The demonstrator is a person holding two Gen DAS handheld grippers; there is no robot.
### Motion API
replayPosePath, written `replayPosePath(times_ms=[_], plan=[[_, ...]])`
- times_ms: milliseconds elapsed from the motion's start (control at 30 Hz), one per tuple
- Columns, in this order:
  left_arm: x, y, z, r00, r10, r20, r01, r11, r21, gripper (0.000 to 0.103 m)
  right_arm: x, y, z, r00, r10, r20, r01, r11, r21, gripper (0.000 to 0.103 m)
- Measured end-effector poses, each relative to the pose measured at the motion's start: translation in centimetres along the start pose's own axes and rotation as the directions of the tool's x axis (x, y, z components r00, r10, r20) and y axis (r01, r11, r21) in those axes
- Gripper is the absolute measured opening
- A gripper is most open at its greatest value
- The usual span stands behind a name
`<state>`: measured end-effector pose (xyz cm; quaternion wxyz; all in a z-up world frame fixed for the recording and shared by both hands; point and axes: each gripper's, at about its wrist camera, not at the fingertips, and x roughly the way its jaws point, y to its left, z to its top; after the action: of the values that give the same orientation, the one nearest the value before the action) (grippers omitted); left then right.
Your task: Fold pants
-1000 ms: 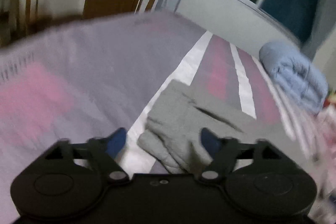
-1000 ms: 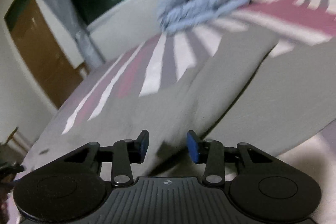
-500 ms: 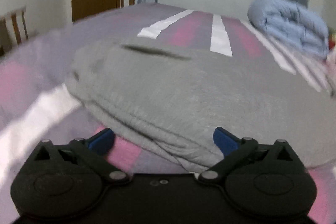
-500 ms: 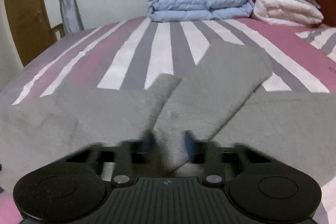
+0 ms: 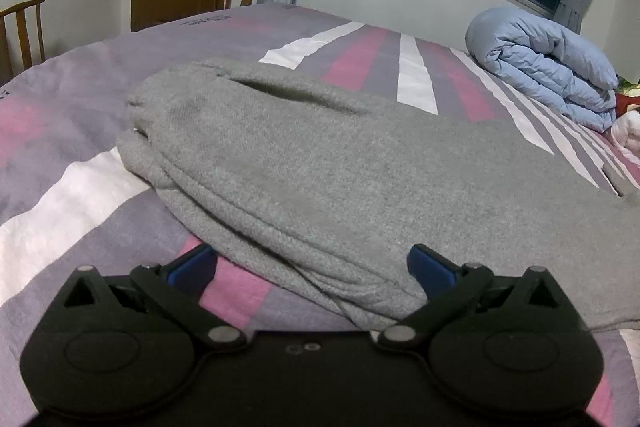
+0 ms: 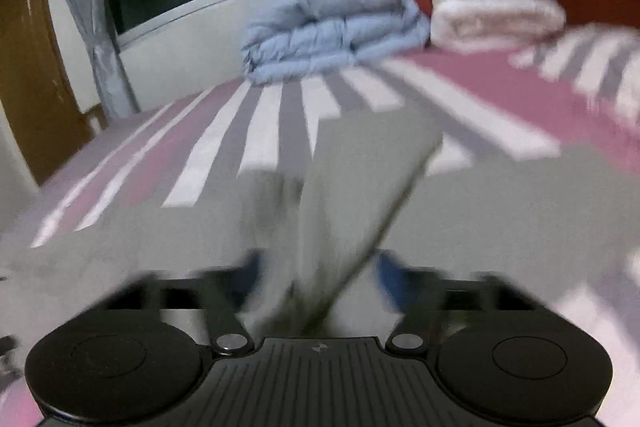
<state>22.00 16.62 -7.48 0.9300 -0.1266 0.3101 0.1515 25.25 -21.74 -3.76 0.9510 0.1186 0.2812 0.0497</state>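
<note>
The grey pants [image 5: 340,167] are laid on the striped bed cover [image 5: 72,195], with the waistband end near the left gripper [image 5: 312,267] and the legs spread in front of the right gripper [image 6: 320,279]. The left gripper was brought closer to the waistband during the last second, and its jaws have been opened to their widest; the thick folded edge now lies between the blue fingertips [image 5: 430,265], but no pressing on it is seen. The jaws of the right gripper were closed on the cloth half a second ago and have just been opening, so the leg fabric between them appears released. It is judged that one fold was laid down and a new grasp at the waistband is being prepared. The right view is much blurred, so contact cannot be confirmed there, and the far right part of the pants is cut off in the left view
</note>
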Motion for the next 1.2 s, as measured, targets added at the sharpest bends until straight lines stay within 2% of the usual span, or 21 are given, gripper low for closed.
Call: replayPosePath(times_ms=[67, 100, 133, 167, 233, 300, 333, 433, 567, 633, 700, 733, 767, 833, 933, 1000, 1067, 1100, 1133, 1167, 1200], plan=[[0.0, 0.2, 0.0, 1.000, -0.003, 0.000, 0.003, 1.000, -0.002, 0.097, 2.0, 1.4, 1.4, 1.000, 0.008, -0.016, -0.009, 0.997, -0.078, 0.074], [0.0, 0.2, 0.0, 1.000, -0.004, 0.001, 0.004, 1.000, -0.003, 0.097, 3.3, 1.9, 1.9, 0.999, -0.013, -0.044, 0.008, 0.993, -0.116, 0.068], [0.0, 0.2, 0.0, 1.000, -0.006, 0.001, 0.006, 1.000, -0.004, 0.097, 4.5, 2.2, 2.3, 0.998, -0.036, -0.060, 0.026, 0.988, -0.154, 0.050], [0.0, 0.3, 0.0, 1.000, -0.009, 0.000, 0.009, 1.000, -0.006, 0.097, 5.5, 2.3, 2.5, 0.995, -0.068, -0.079, 0.053, 0.981, -0.188, 0.046], [0.1, 0.3, 0.0, 1.000, -0.011, 0.000, 0.011, 1.000, -0.008, 0.097, 7.2, 2.1, 2.6, 0.987, -0.116, -0.114, 0.083, 0.962, -0.258, 0.046], [0.1, 0.3, -0.1, 1.000, -0.011, 0.001, 0.011, 1.000, -0.009, 0.097, 7.2, 1.0, 2.2, 0.986, -0.122, -0.117, 0.083, 0.952, -0.293, 0.013], [0.1, 0.3, -0.1, 1.000, -0.011, 0.002, 0.011, 1.000, -0.008, 0.097, 6.6, 0.1, 2.0, 0.985, -0.123, -0.120, 0.086, 0.958, -0.272, 0.005], [0.0, 0.4, -0.1, 1.000, -0.013, 0.003, 0.013, 1.000, -0.009, 0.097, 3.2, -3.4, 1.3, 0.991, -0.096, -0.097, 0.082, 0.987, -0.142, 0.004], [0.0, 0.4, -0.1, 1.000, -0.013, 0.005, 0.013, 1.000, -0.009, 0.097, 0.4, -7.8, -1.6, 0.984, -0.068, -0.165, 0.072, 0.997, 0.017, 0.005], [0.0, 0.4, -0.1, 1.000, -0.012, 0.007, 0.012, 1.000, -0.008, 0.097, -1.2, -8.6, -2.1, 0.993, -0.064, -0.103, 0.068, 0.997, 0.034, 0.007], [-0.1, 0.3, -0.1, 1.000, -0.006, 0.009, 0.006, 1.000, -0.006, 0.097, -2.0, -8.5, -1.5, 0.996, -0.065, -0.059, 0.066, 0.998, 0.020, 0.027], [-0.1, 0.2, -0.1, 1.000, -0.003, 0.010, 0.003, 1.000, -0.003, 0.097, -2.1, -8.2, -1.0, 0.998, -0.053, -0.041, 0.053, 0.999, 0.006, 0.040], [0.0, 0.2, -0.1, 1.000, 0.000, 0.010, 0.000, 1.000, -0.002, 0.097, -1.8, -7.5, -0.3, 0.998, -0.057, -0.031, 0.056, 0.998, -0.033, 0.047], [0.0, 0.1, -0.1, 1.000, 0.001, 0.011, -0.001, 1.000, -0.002, 0.097, -1.0, -6.0, 0.7, 0.998, -0.055, -0.021, 0.052, 0.990, -0.127, 0.048], [0.0, 0.2, 0.0, 1.000, -0.001, 0.011, 0.001, 1.000, -0.004, 0.097, 2.1, -3.3, 1.8, 0.997, -0.066, -0.043, 0.050, 0.953, -0.299, 0.048], [0.1, 0.0, -0.1, 1.000, 0.000, 0.011, 0.000, 1.000, -0.004, 0.097, 4.7, -1.4, 1.7, 0.991, -0.111, -0.072, 0.068, 0.893, -0.446, 0.048], [0.1, 0.0, 0.0, 1.000, 0.001, 0.011, -0.001, 1.000, -0.005, 0.097, 6.3, -0.1, 1.1, 0.988, -0.149, -0.043, 0.098, 0.812, -0.575, 0.048], [0.2, 0.0, -0.1, 1.000, 0.000, 0.011, 0.000, 1.000, -0.005, 0.097, 6.6, 0.0, 1.4, 0.988, -0.152, -0.028, 0.106, 0.798, -0.593, 0.048], [0.2, 0.0, 0.0, 1.000, 0.000, 0.011, 0.000, 1.000, -0.005, 0.097, 6.4, -0.4, 2.0, 0.989, -0.150, -0.017, 0.114, 0.818, -0.564, 0.030], [0.2, 0.0, 0.0, 1.000, -0.001, 0.011, 0.001, 1.000, -0.006, 0.097, 5.9, -1.4, 3.0, 0.990, -0.137, -0.019, 0.110, 0.863, -0.493, 0.007], [0.2, 0.0, 0.0, 1.000, -0.001, 0.011, 0.001, 1.000, -0.006, 0.097, 5.0, -2.9, 3.9, 0.992, -0.127, -0.010, 0.113, 0.914, -0.389, 0.008]])
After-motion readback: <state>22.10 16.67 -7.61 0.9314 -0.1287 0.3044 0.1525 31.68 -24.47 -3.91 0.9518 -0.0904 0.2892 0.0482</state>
